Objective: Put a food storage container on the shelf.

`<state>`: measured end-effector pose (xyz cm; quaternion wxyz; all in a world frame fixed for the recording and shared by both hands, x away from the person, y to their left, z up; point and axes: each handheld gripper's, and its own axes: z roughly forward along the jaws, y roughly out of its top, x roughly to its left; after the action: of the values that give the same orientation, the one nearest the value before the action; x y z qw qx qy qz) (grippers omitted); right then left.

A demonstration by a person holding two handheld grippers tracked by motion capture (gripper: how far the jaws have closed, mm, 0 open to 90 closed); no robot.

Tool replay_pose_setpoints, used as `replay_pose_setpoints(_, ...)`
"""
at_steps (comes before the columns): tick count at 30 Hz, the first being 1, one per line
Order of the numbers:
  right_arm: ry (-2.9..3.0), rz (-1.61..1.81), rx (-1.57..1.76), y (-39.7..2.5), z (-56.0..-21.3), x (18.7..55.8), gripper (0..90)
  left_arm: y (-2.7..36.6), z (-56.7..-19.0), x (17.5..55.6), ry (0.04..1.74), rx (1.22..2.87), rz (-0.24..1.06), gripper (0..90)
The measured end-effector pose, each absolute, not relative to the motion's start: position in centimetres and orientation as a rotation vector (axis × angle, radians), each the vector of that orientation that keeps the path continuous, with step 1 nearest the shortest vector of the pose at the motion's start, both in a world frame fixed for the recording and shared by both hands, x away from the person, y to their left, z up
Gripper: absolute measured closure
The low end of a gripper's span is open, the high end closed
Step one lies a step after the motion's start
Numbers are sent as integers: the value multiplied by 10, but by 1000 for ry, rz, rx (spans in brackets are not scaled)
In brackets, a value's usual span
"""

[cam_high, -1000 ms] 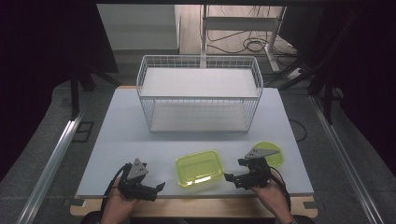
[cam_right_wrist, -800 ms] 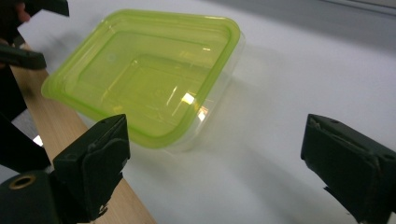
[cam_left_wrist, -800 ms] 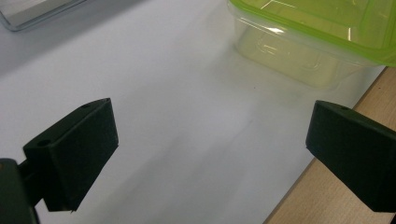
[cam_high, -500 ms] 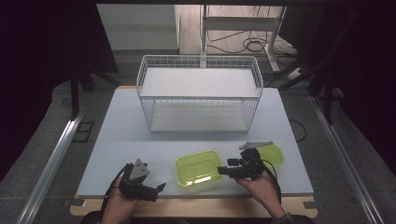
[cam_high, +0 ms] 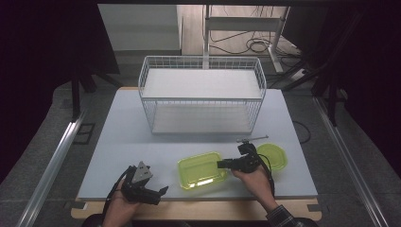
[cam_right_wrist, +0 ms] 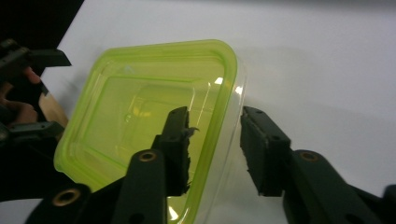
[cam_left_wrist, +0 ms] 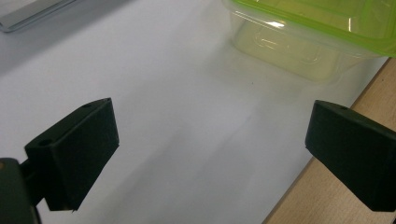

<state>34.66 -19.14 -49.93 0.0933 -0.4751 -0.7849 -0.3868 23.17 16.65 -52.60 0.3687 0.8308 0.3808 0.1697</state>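
A: High view. We hold the right gripper [cam_high: 226,164] at the right edge of the green container [cam_high: 200,170], which sits on the white table [cam_high: 142,142] near its front edge. How far its jaws stand apart we cannot tell from up here.

B: And our left gripper [cam_high: 158,193] lies low at the front left, well apart from the container. Behind both stands the wire basket [cam_high: 202,94]; a round green lid [cam_high: 273,156] lies just beside the right hand [cam_high: 253,177].

A: Left gripper view. We see the two black jaws spread wide with bare table [cam_left_wrist: 163,116] between them, pinching nothing. The container [cam_left_wrist: 308,32] shows at the top right, clear of both jaws.

B: The table's wooden edge [cam_left_wrist: 327,186] runs under the right-hand jaw.

A: Right gripper view. Here the right gripper [cam_right_wrist: 215,140] straddles the container [cam_right_wrist: 140,121] wall: one jaw stands inside the tub, the other outside, over the table [cam_right_wrist: 327,70].

B: We note the jaws are partly closed, with the rim between them. The inner jaw lies close against the wall; a gap remains at the outer jaw, so the wall is not yet pinched.
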Motion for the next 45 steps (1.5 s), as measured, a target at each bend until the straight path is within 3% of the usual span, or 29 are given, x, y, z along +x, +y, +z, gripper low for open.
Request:
replay_pose_setpoints(3,-2276,-1141,-1427,-192,-500,349,739,166,-526,231,975,2136,437,23)
replay_pose_setpoints(9,-2125,-1158,-1388,-196,-503,354,803,166,-526,231,975,2136,442,23)
replay_pose_setpoints(45,-2072,-1414,-1383,-210,-442,372,806,170,-526,232,991,2110,455,21)
